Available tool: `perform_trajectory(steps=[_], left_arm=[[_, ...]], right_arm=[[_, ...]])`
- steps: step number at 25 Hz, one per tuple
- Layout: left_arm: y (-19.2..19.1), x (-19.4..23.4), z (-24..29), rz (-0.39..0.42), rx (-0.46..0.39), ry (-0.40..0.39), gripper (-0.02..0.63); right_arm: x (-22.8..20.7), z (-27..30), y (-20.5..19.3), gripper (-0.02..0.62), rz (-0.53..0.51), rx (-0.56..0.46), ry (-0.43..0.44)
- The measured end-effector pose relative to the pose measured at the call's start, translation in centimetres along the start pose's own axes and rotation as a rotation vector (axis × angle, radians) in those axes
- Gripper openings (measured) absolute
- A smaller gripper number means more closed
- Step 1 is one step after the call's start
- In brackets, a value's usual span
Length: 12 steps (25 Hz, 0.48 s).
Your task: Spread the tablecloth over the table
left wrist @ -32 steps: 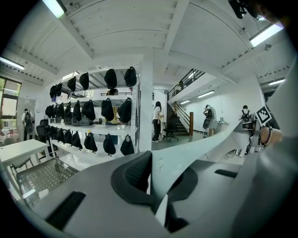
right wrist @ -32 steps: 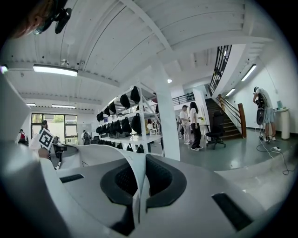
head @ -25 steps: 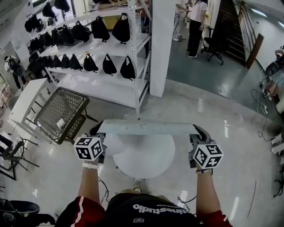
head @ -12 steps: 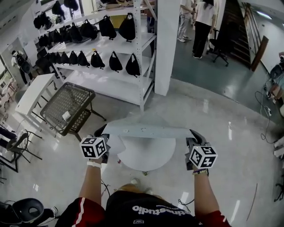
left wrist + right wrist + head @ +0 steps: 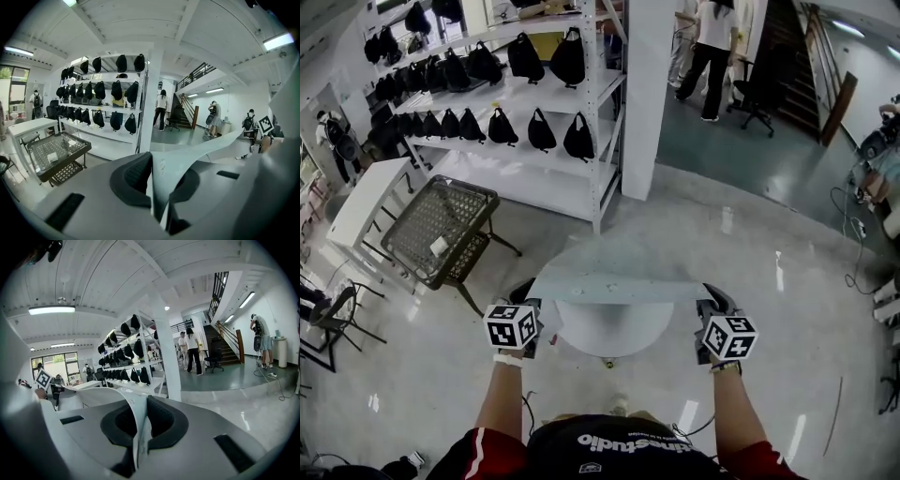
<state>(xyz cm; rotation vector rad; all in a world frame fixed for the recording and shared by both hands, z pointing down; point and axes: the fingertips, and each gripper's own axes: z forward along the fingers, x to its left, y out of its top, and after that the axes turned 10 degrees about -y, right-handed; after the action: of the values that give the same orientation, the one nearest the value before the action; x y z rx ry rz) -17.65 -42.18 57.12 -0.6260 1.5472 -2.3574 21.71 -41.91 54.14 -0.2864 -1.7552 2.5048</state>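
My left gripper (image 5: 531, 302) is clenched on the near-left corner of the pale tablecloth (image 5: 617, 281), the fabric pinched flat between its pads. The cloth runs as a taut band across to my right gripper (image 5: 711, 305), which is clamped on the opposite corner in the same way; it hangs above the round white table (image 5: 605, 333), whose near half shows bare beneath it.

To do this well I would keep both hands level and equally far forward; hold the tension so no fold forms; centre the band on the tabletop; then lower it evenly before letting go. Whether the far part of the cloth already lies on the top I cannot quite judge from the head view.

The floor (image 5: 787, 281) is glossy pale concrete. At left stands a wire-mesh cart (image 5: 441, 225); then a white shelving rack (image 5: 539, 164) hung with black bags (image 5: 542, 131); then a white pillar (image 5: 645, 94); and a person (image 5: 711, 47) near a staircase (image 5: 792, 56) at right.
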Motion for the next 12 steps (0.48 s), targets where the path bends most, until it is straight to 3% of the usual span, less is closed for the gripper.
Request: perform_trajectory(steps=[7,12], left_arm=[[-2.5,0.1,-0.5,-0.003,0.053,-0.065,0.034],[-2.8,0.0,-0.8,0.013,0.067,-0.088,0.034]], right_arm=[[0.7,-2.4,-4.8,0.042,-0.068,0.089,-0.103],[1.1,-5.0,-6.9,0.087,-0.107,0.161,-0.096]])
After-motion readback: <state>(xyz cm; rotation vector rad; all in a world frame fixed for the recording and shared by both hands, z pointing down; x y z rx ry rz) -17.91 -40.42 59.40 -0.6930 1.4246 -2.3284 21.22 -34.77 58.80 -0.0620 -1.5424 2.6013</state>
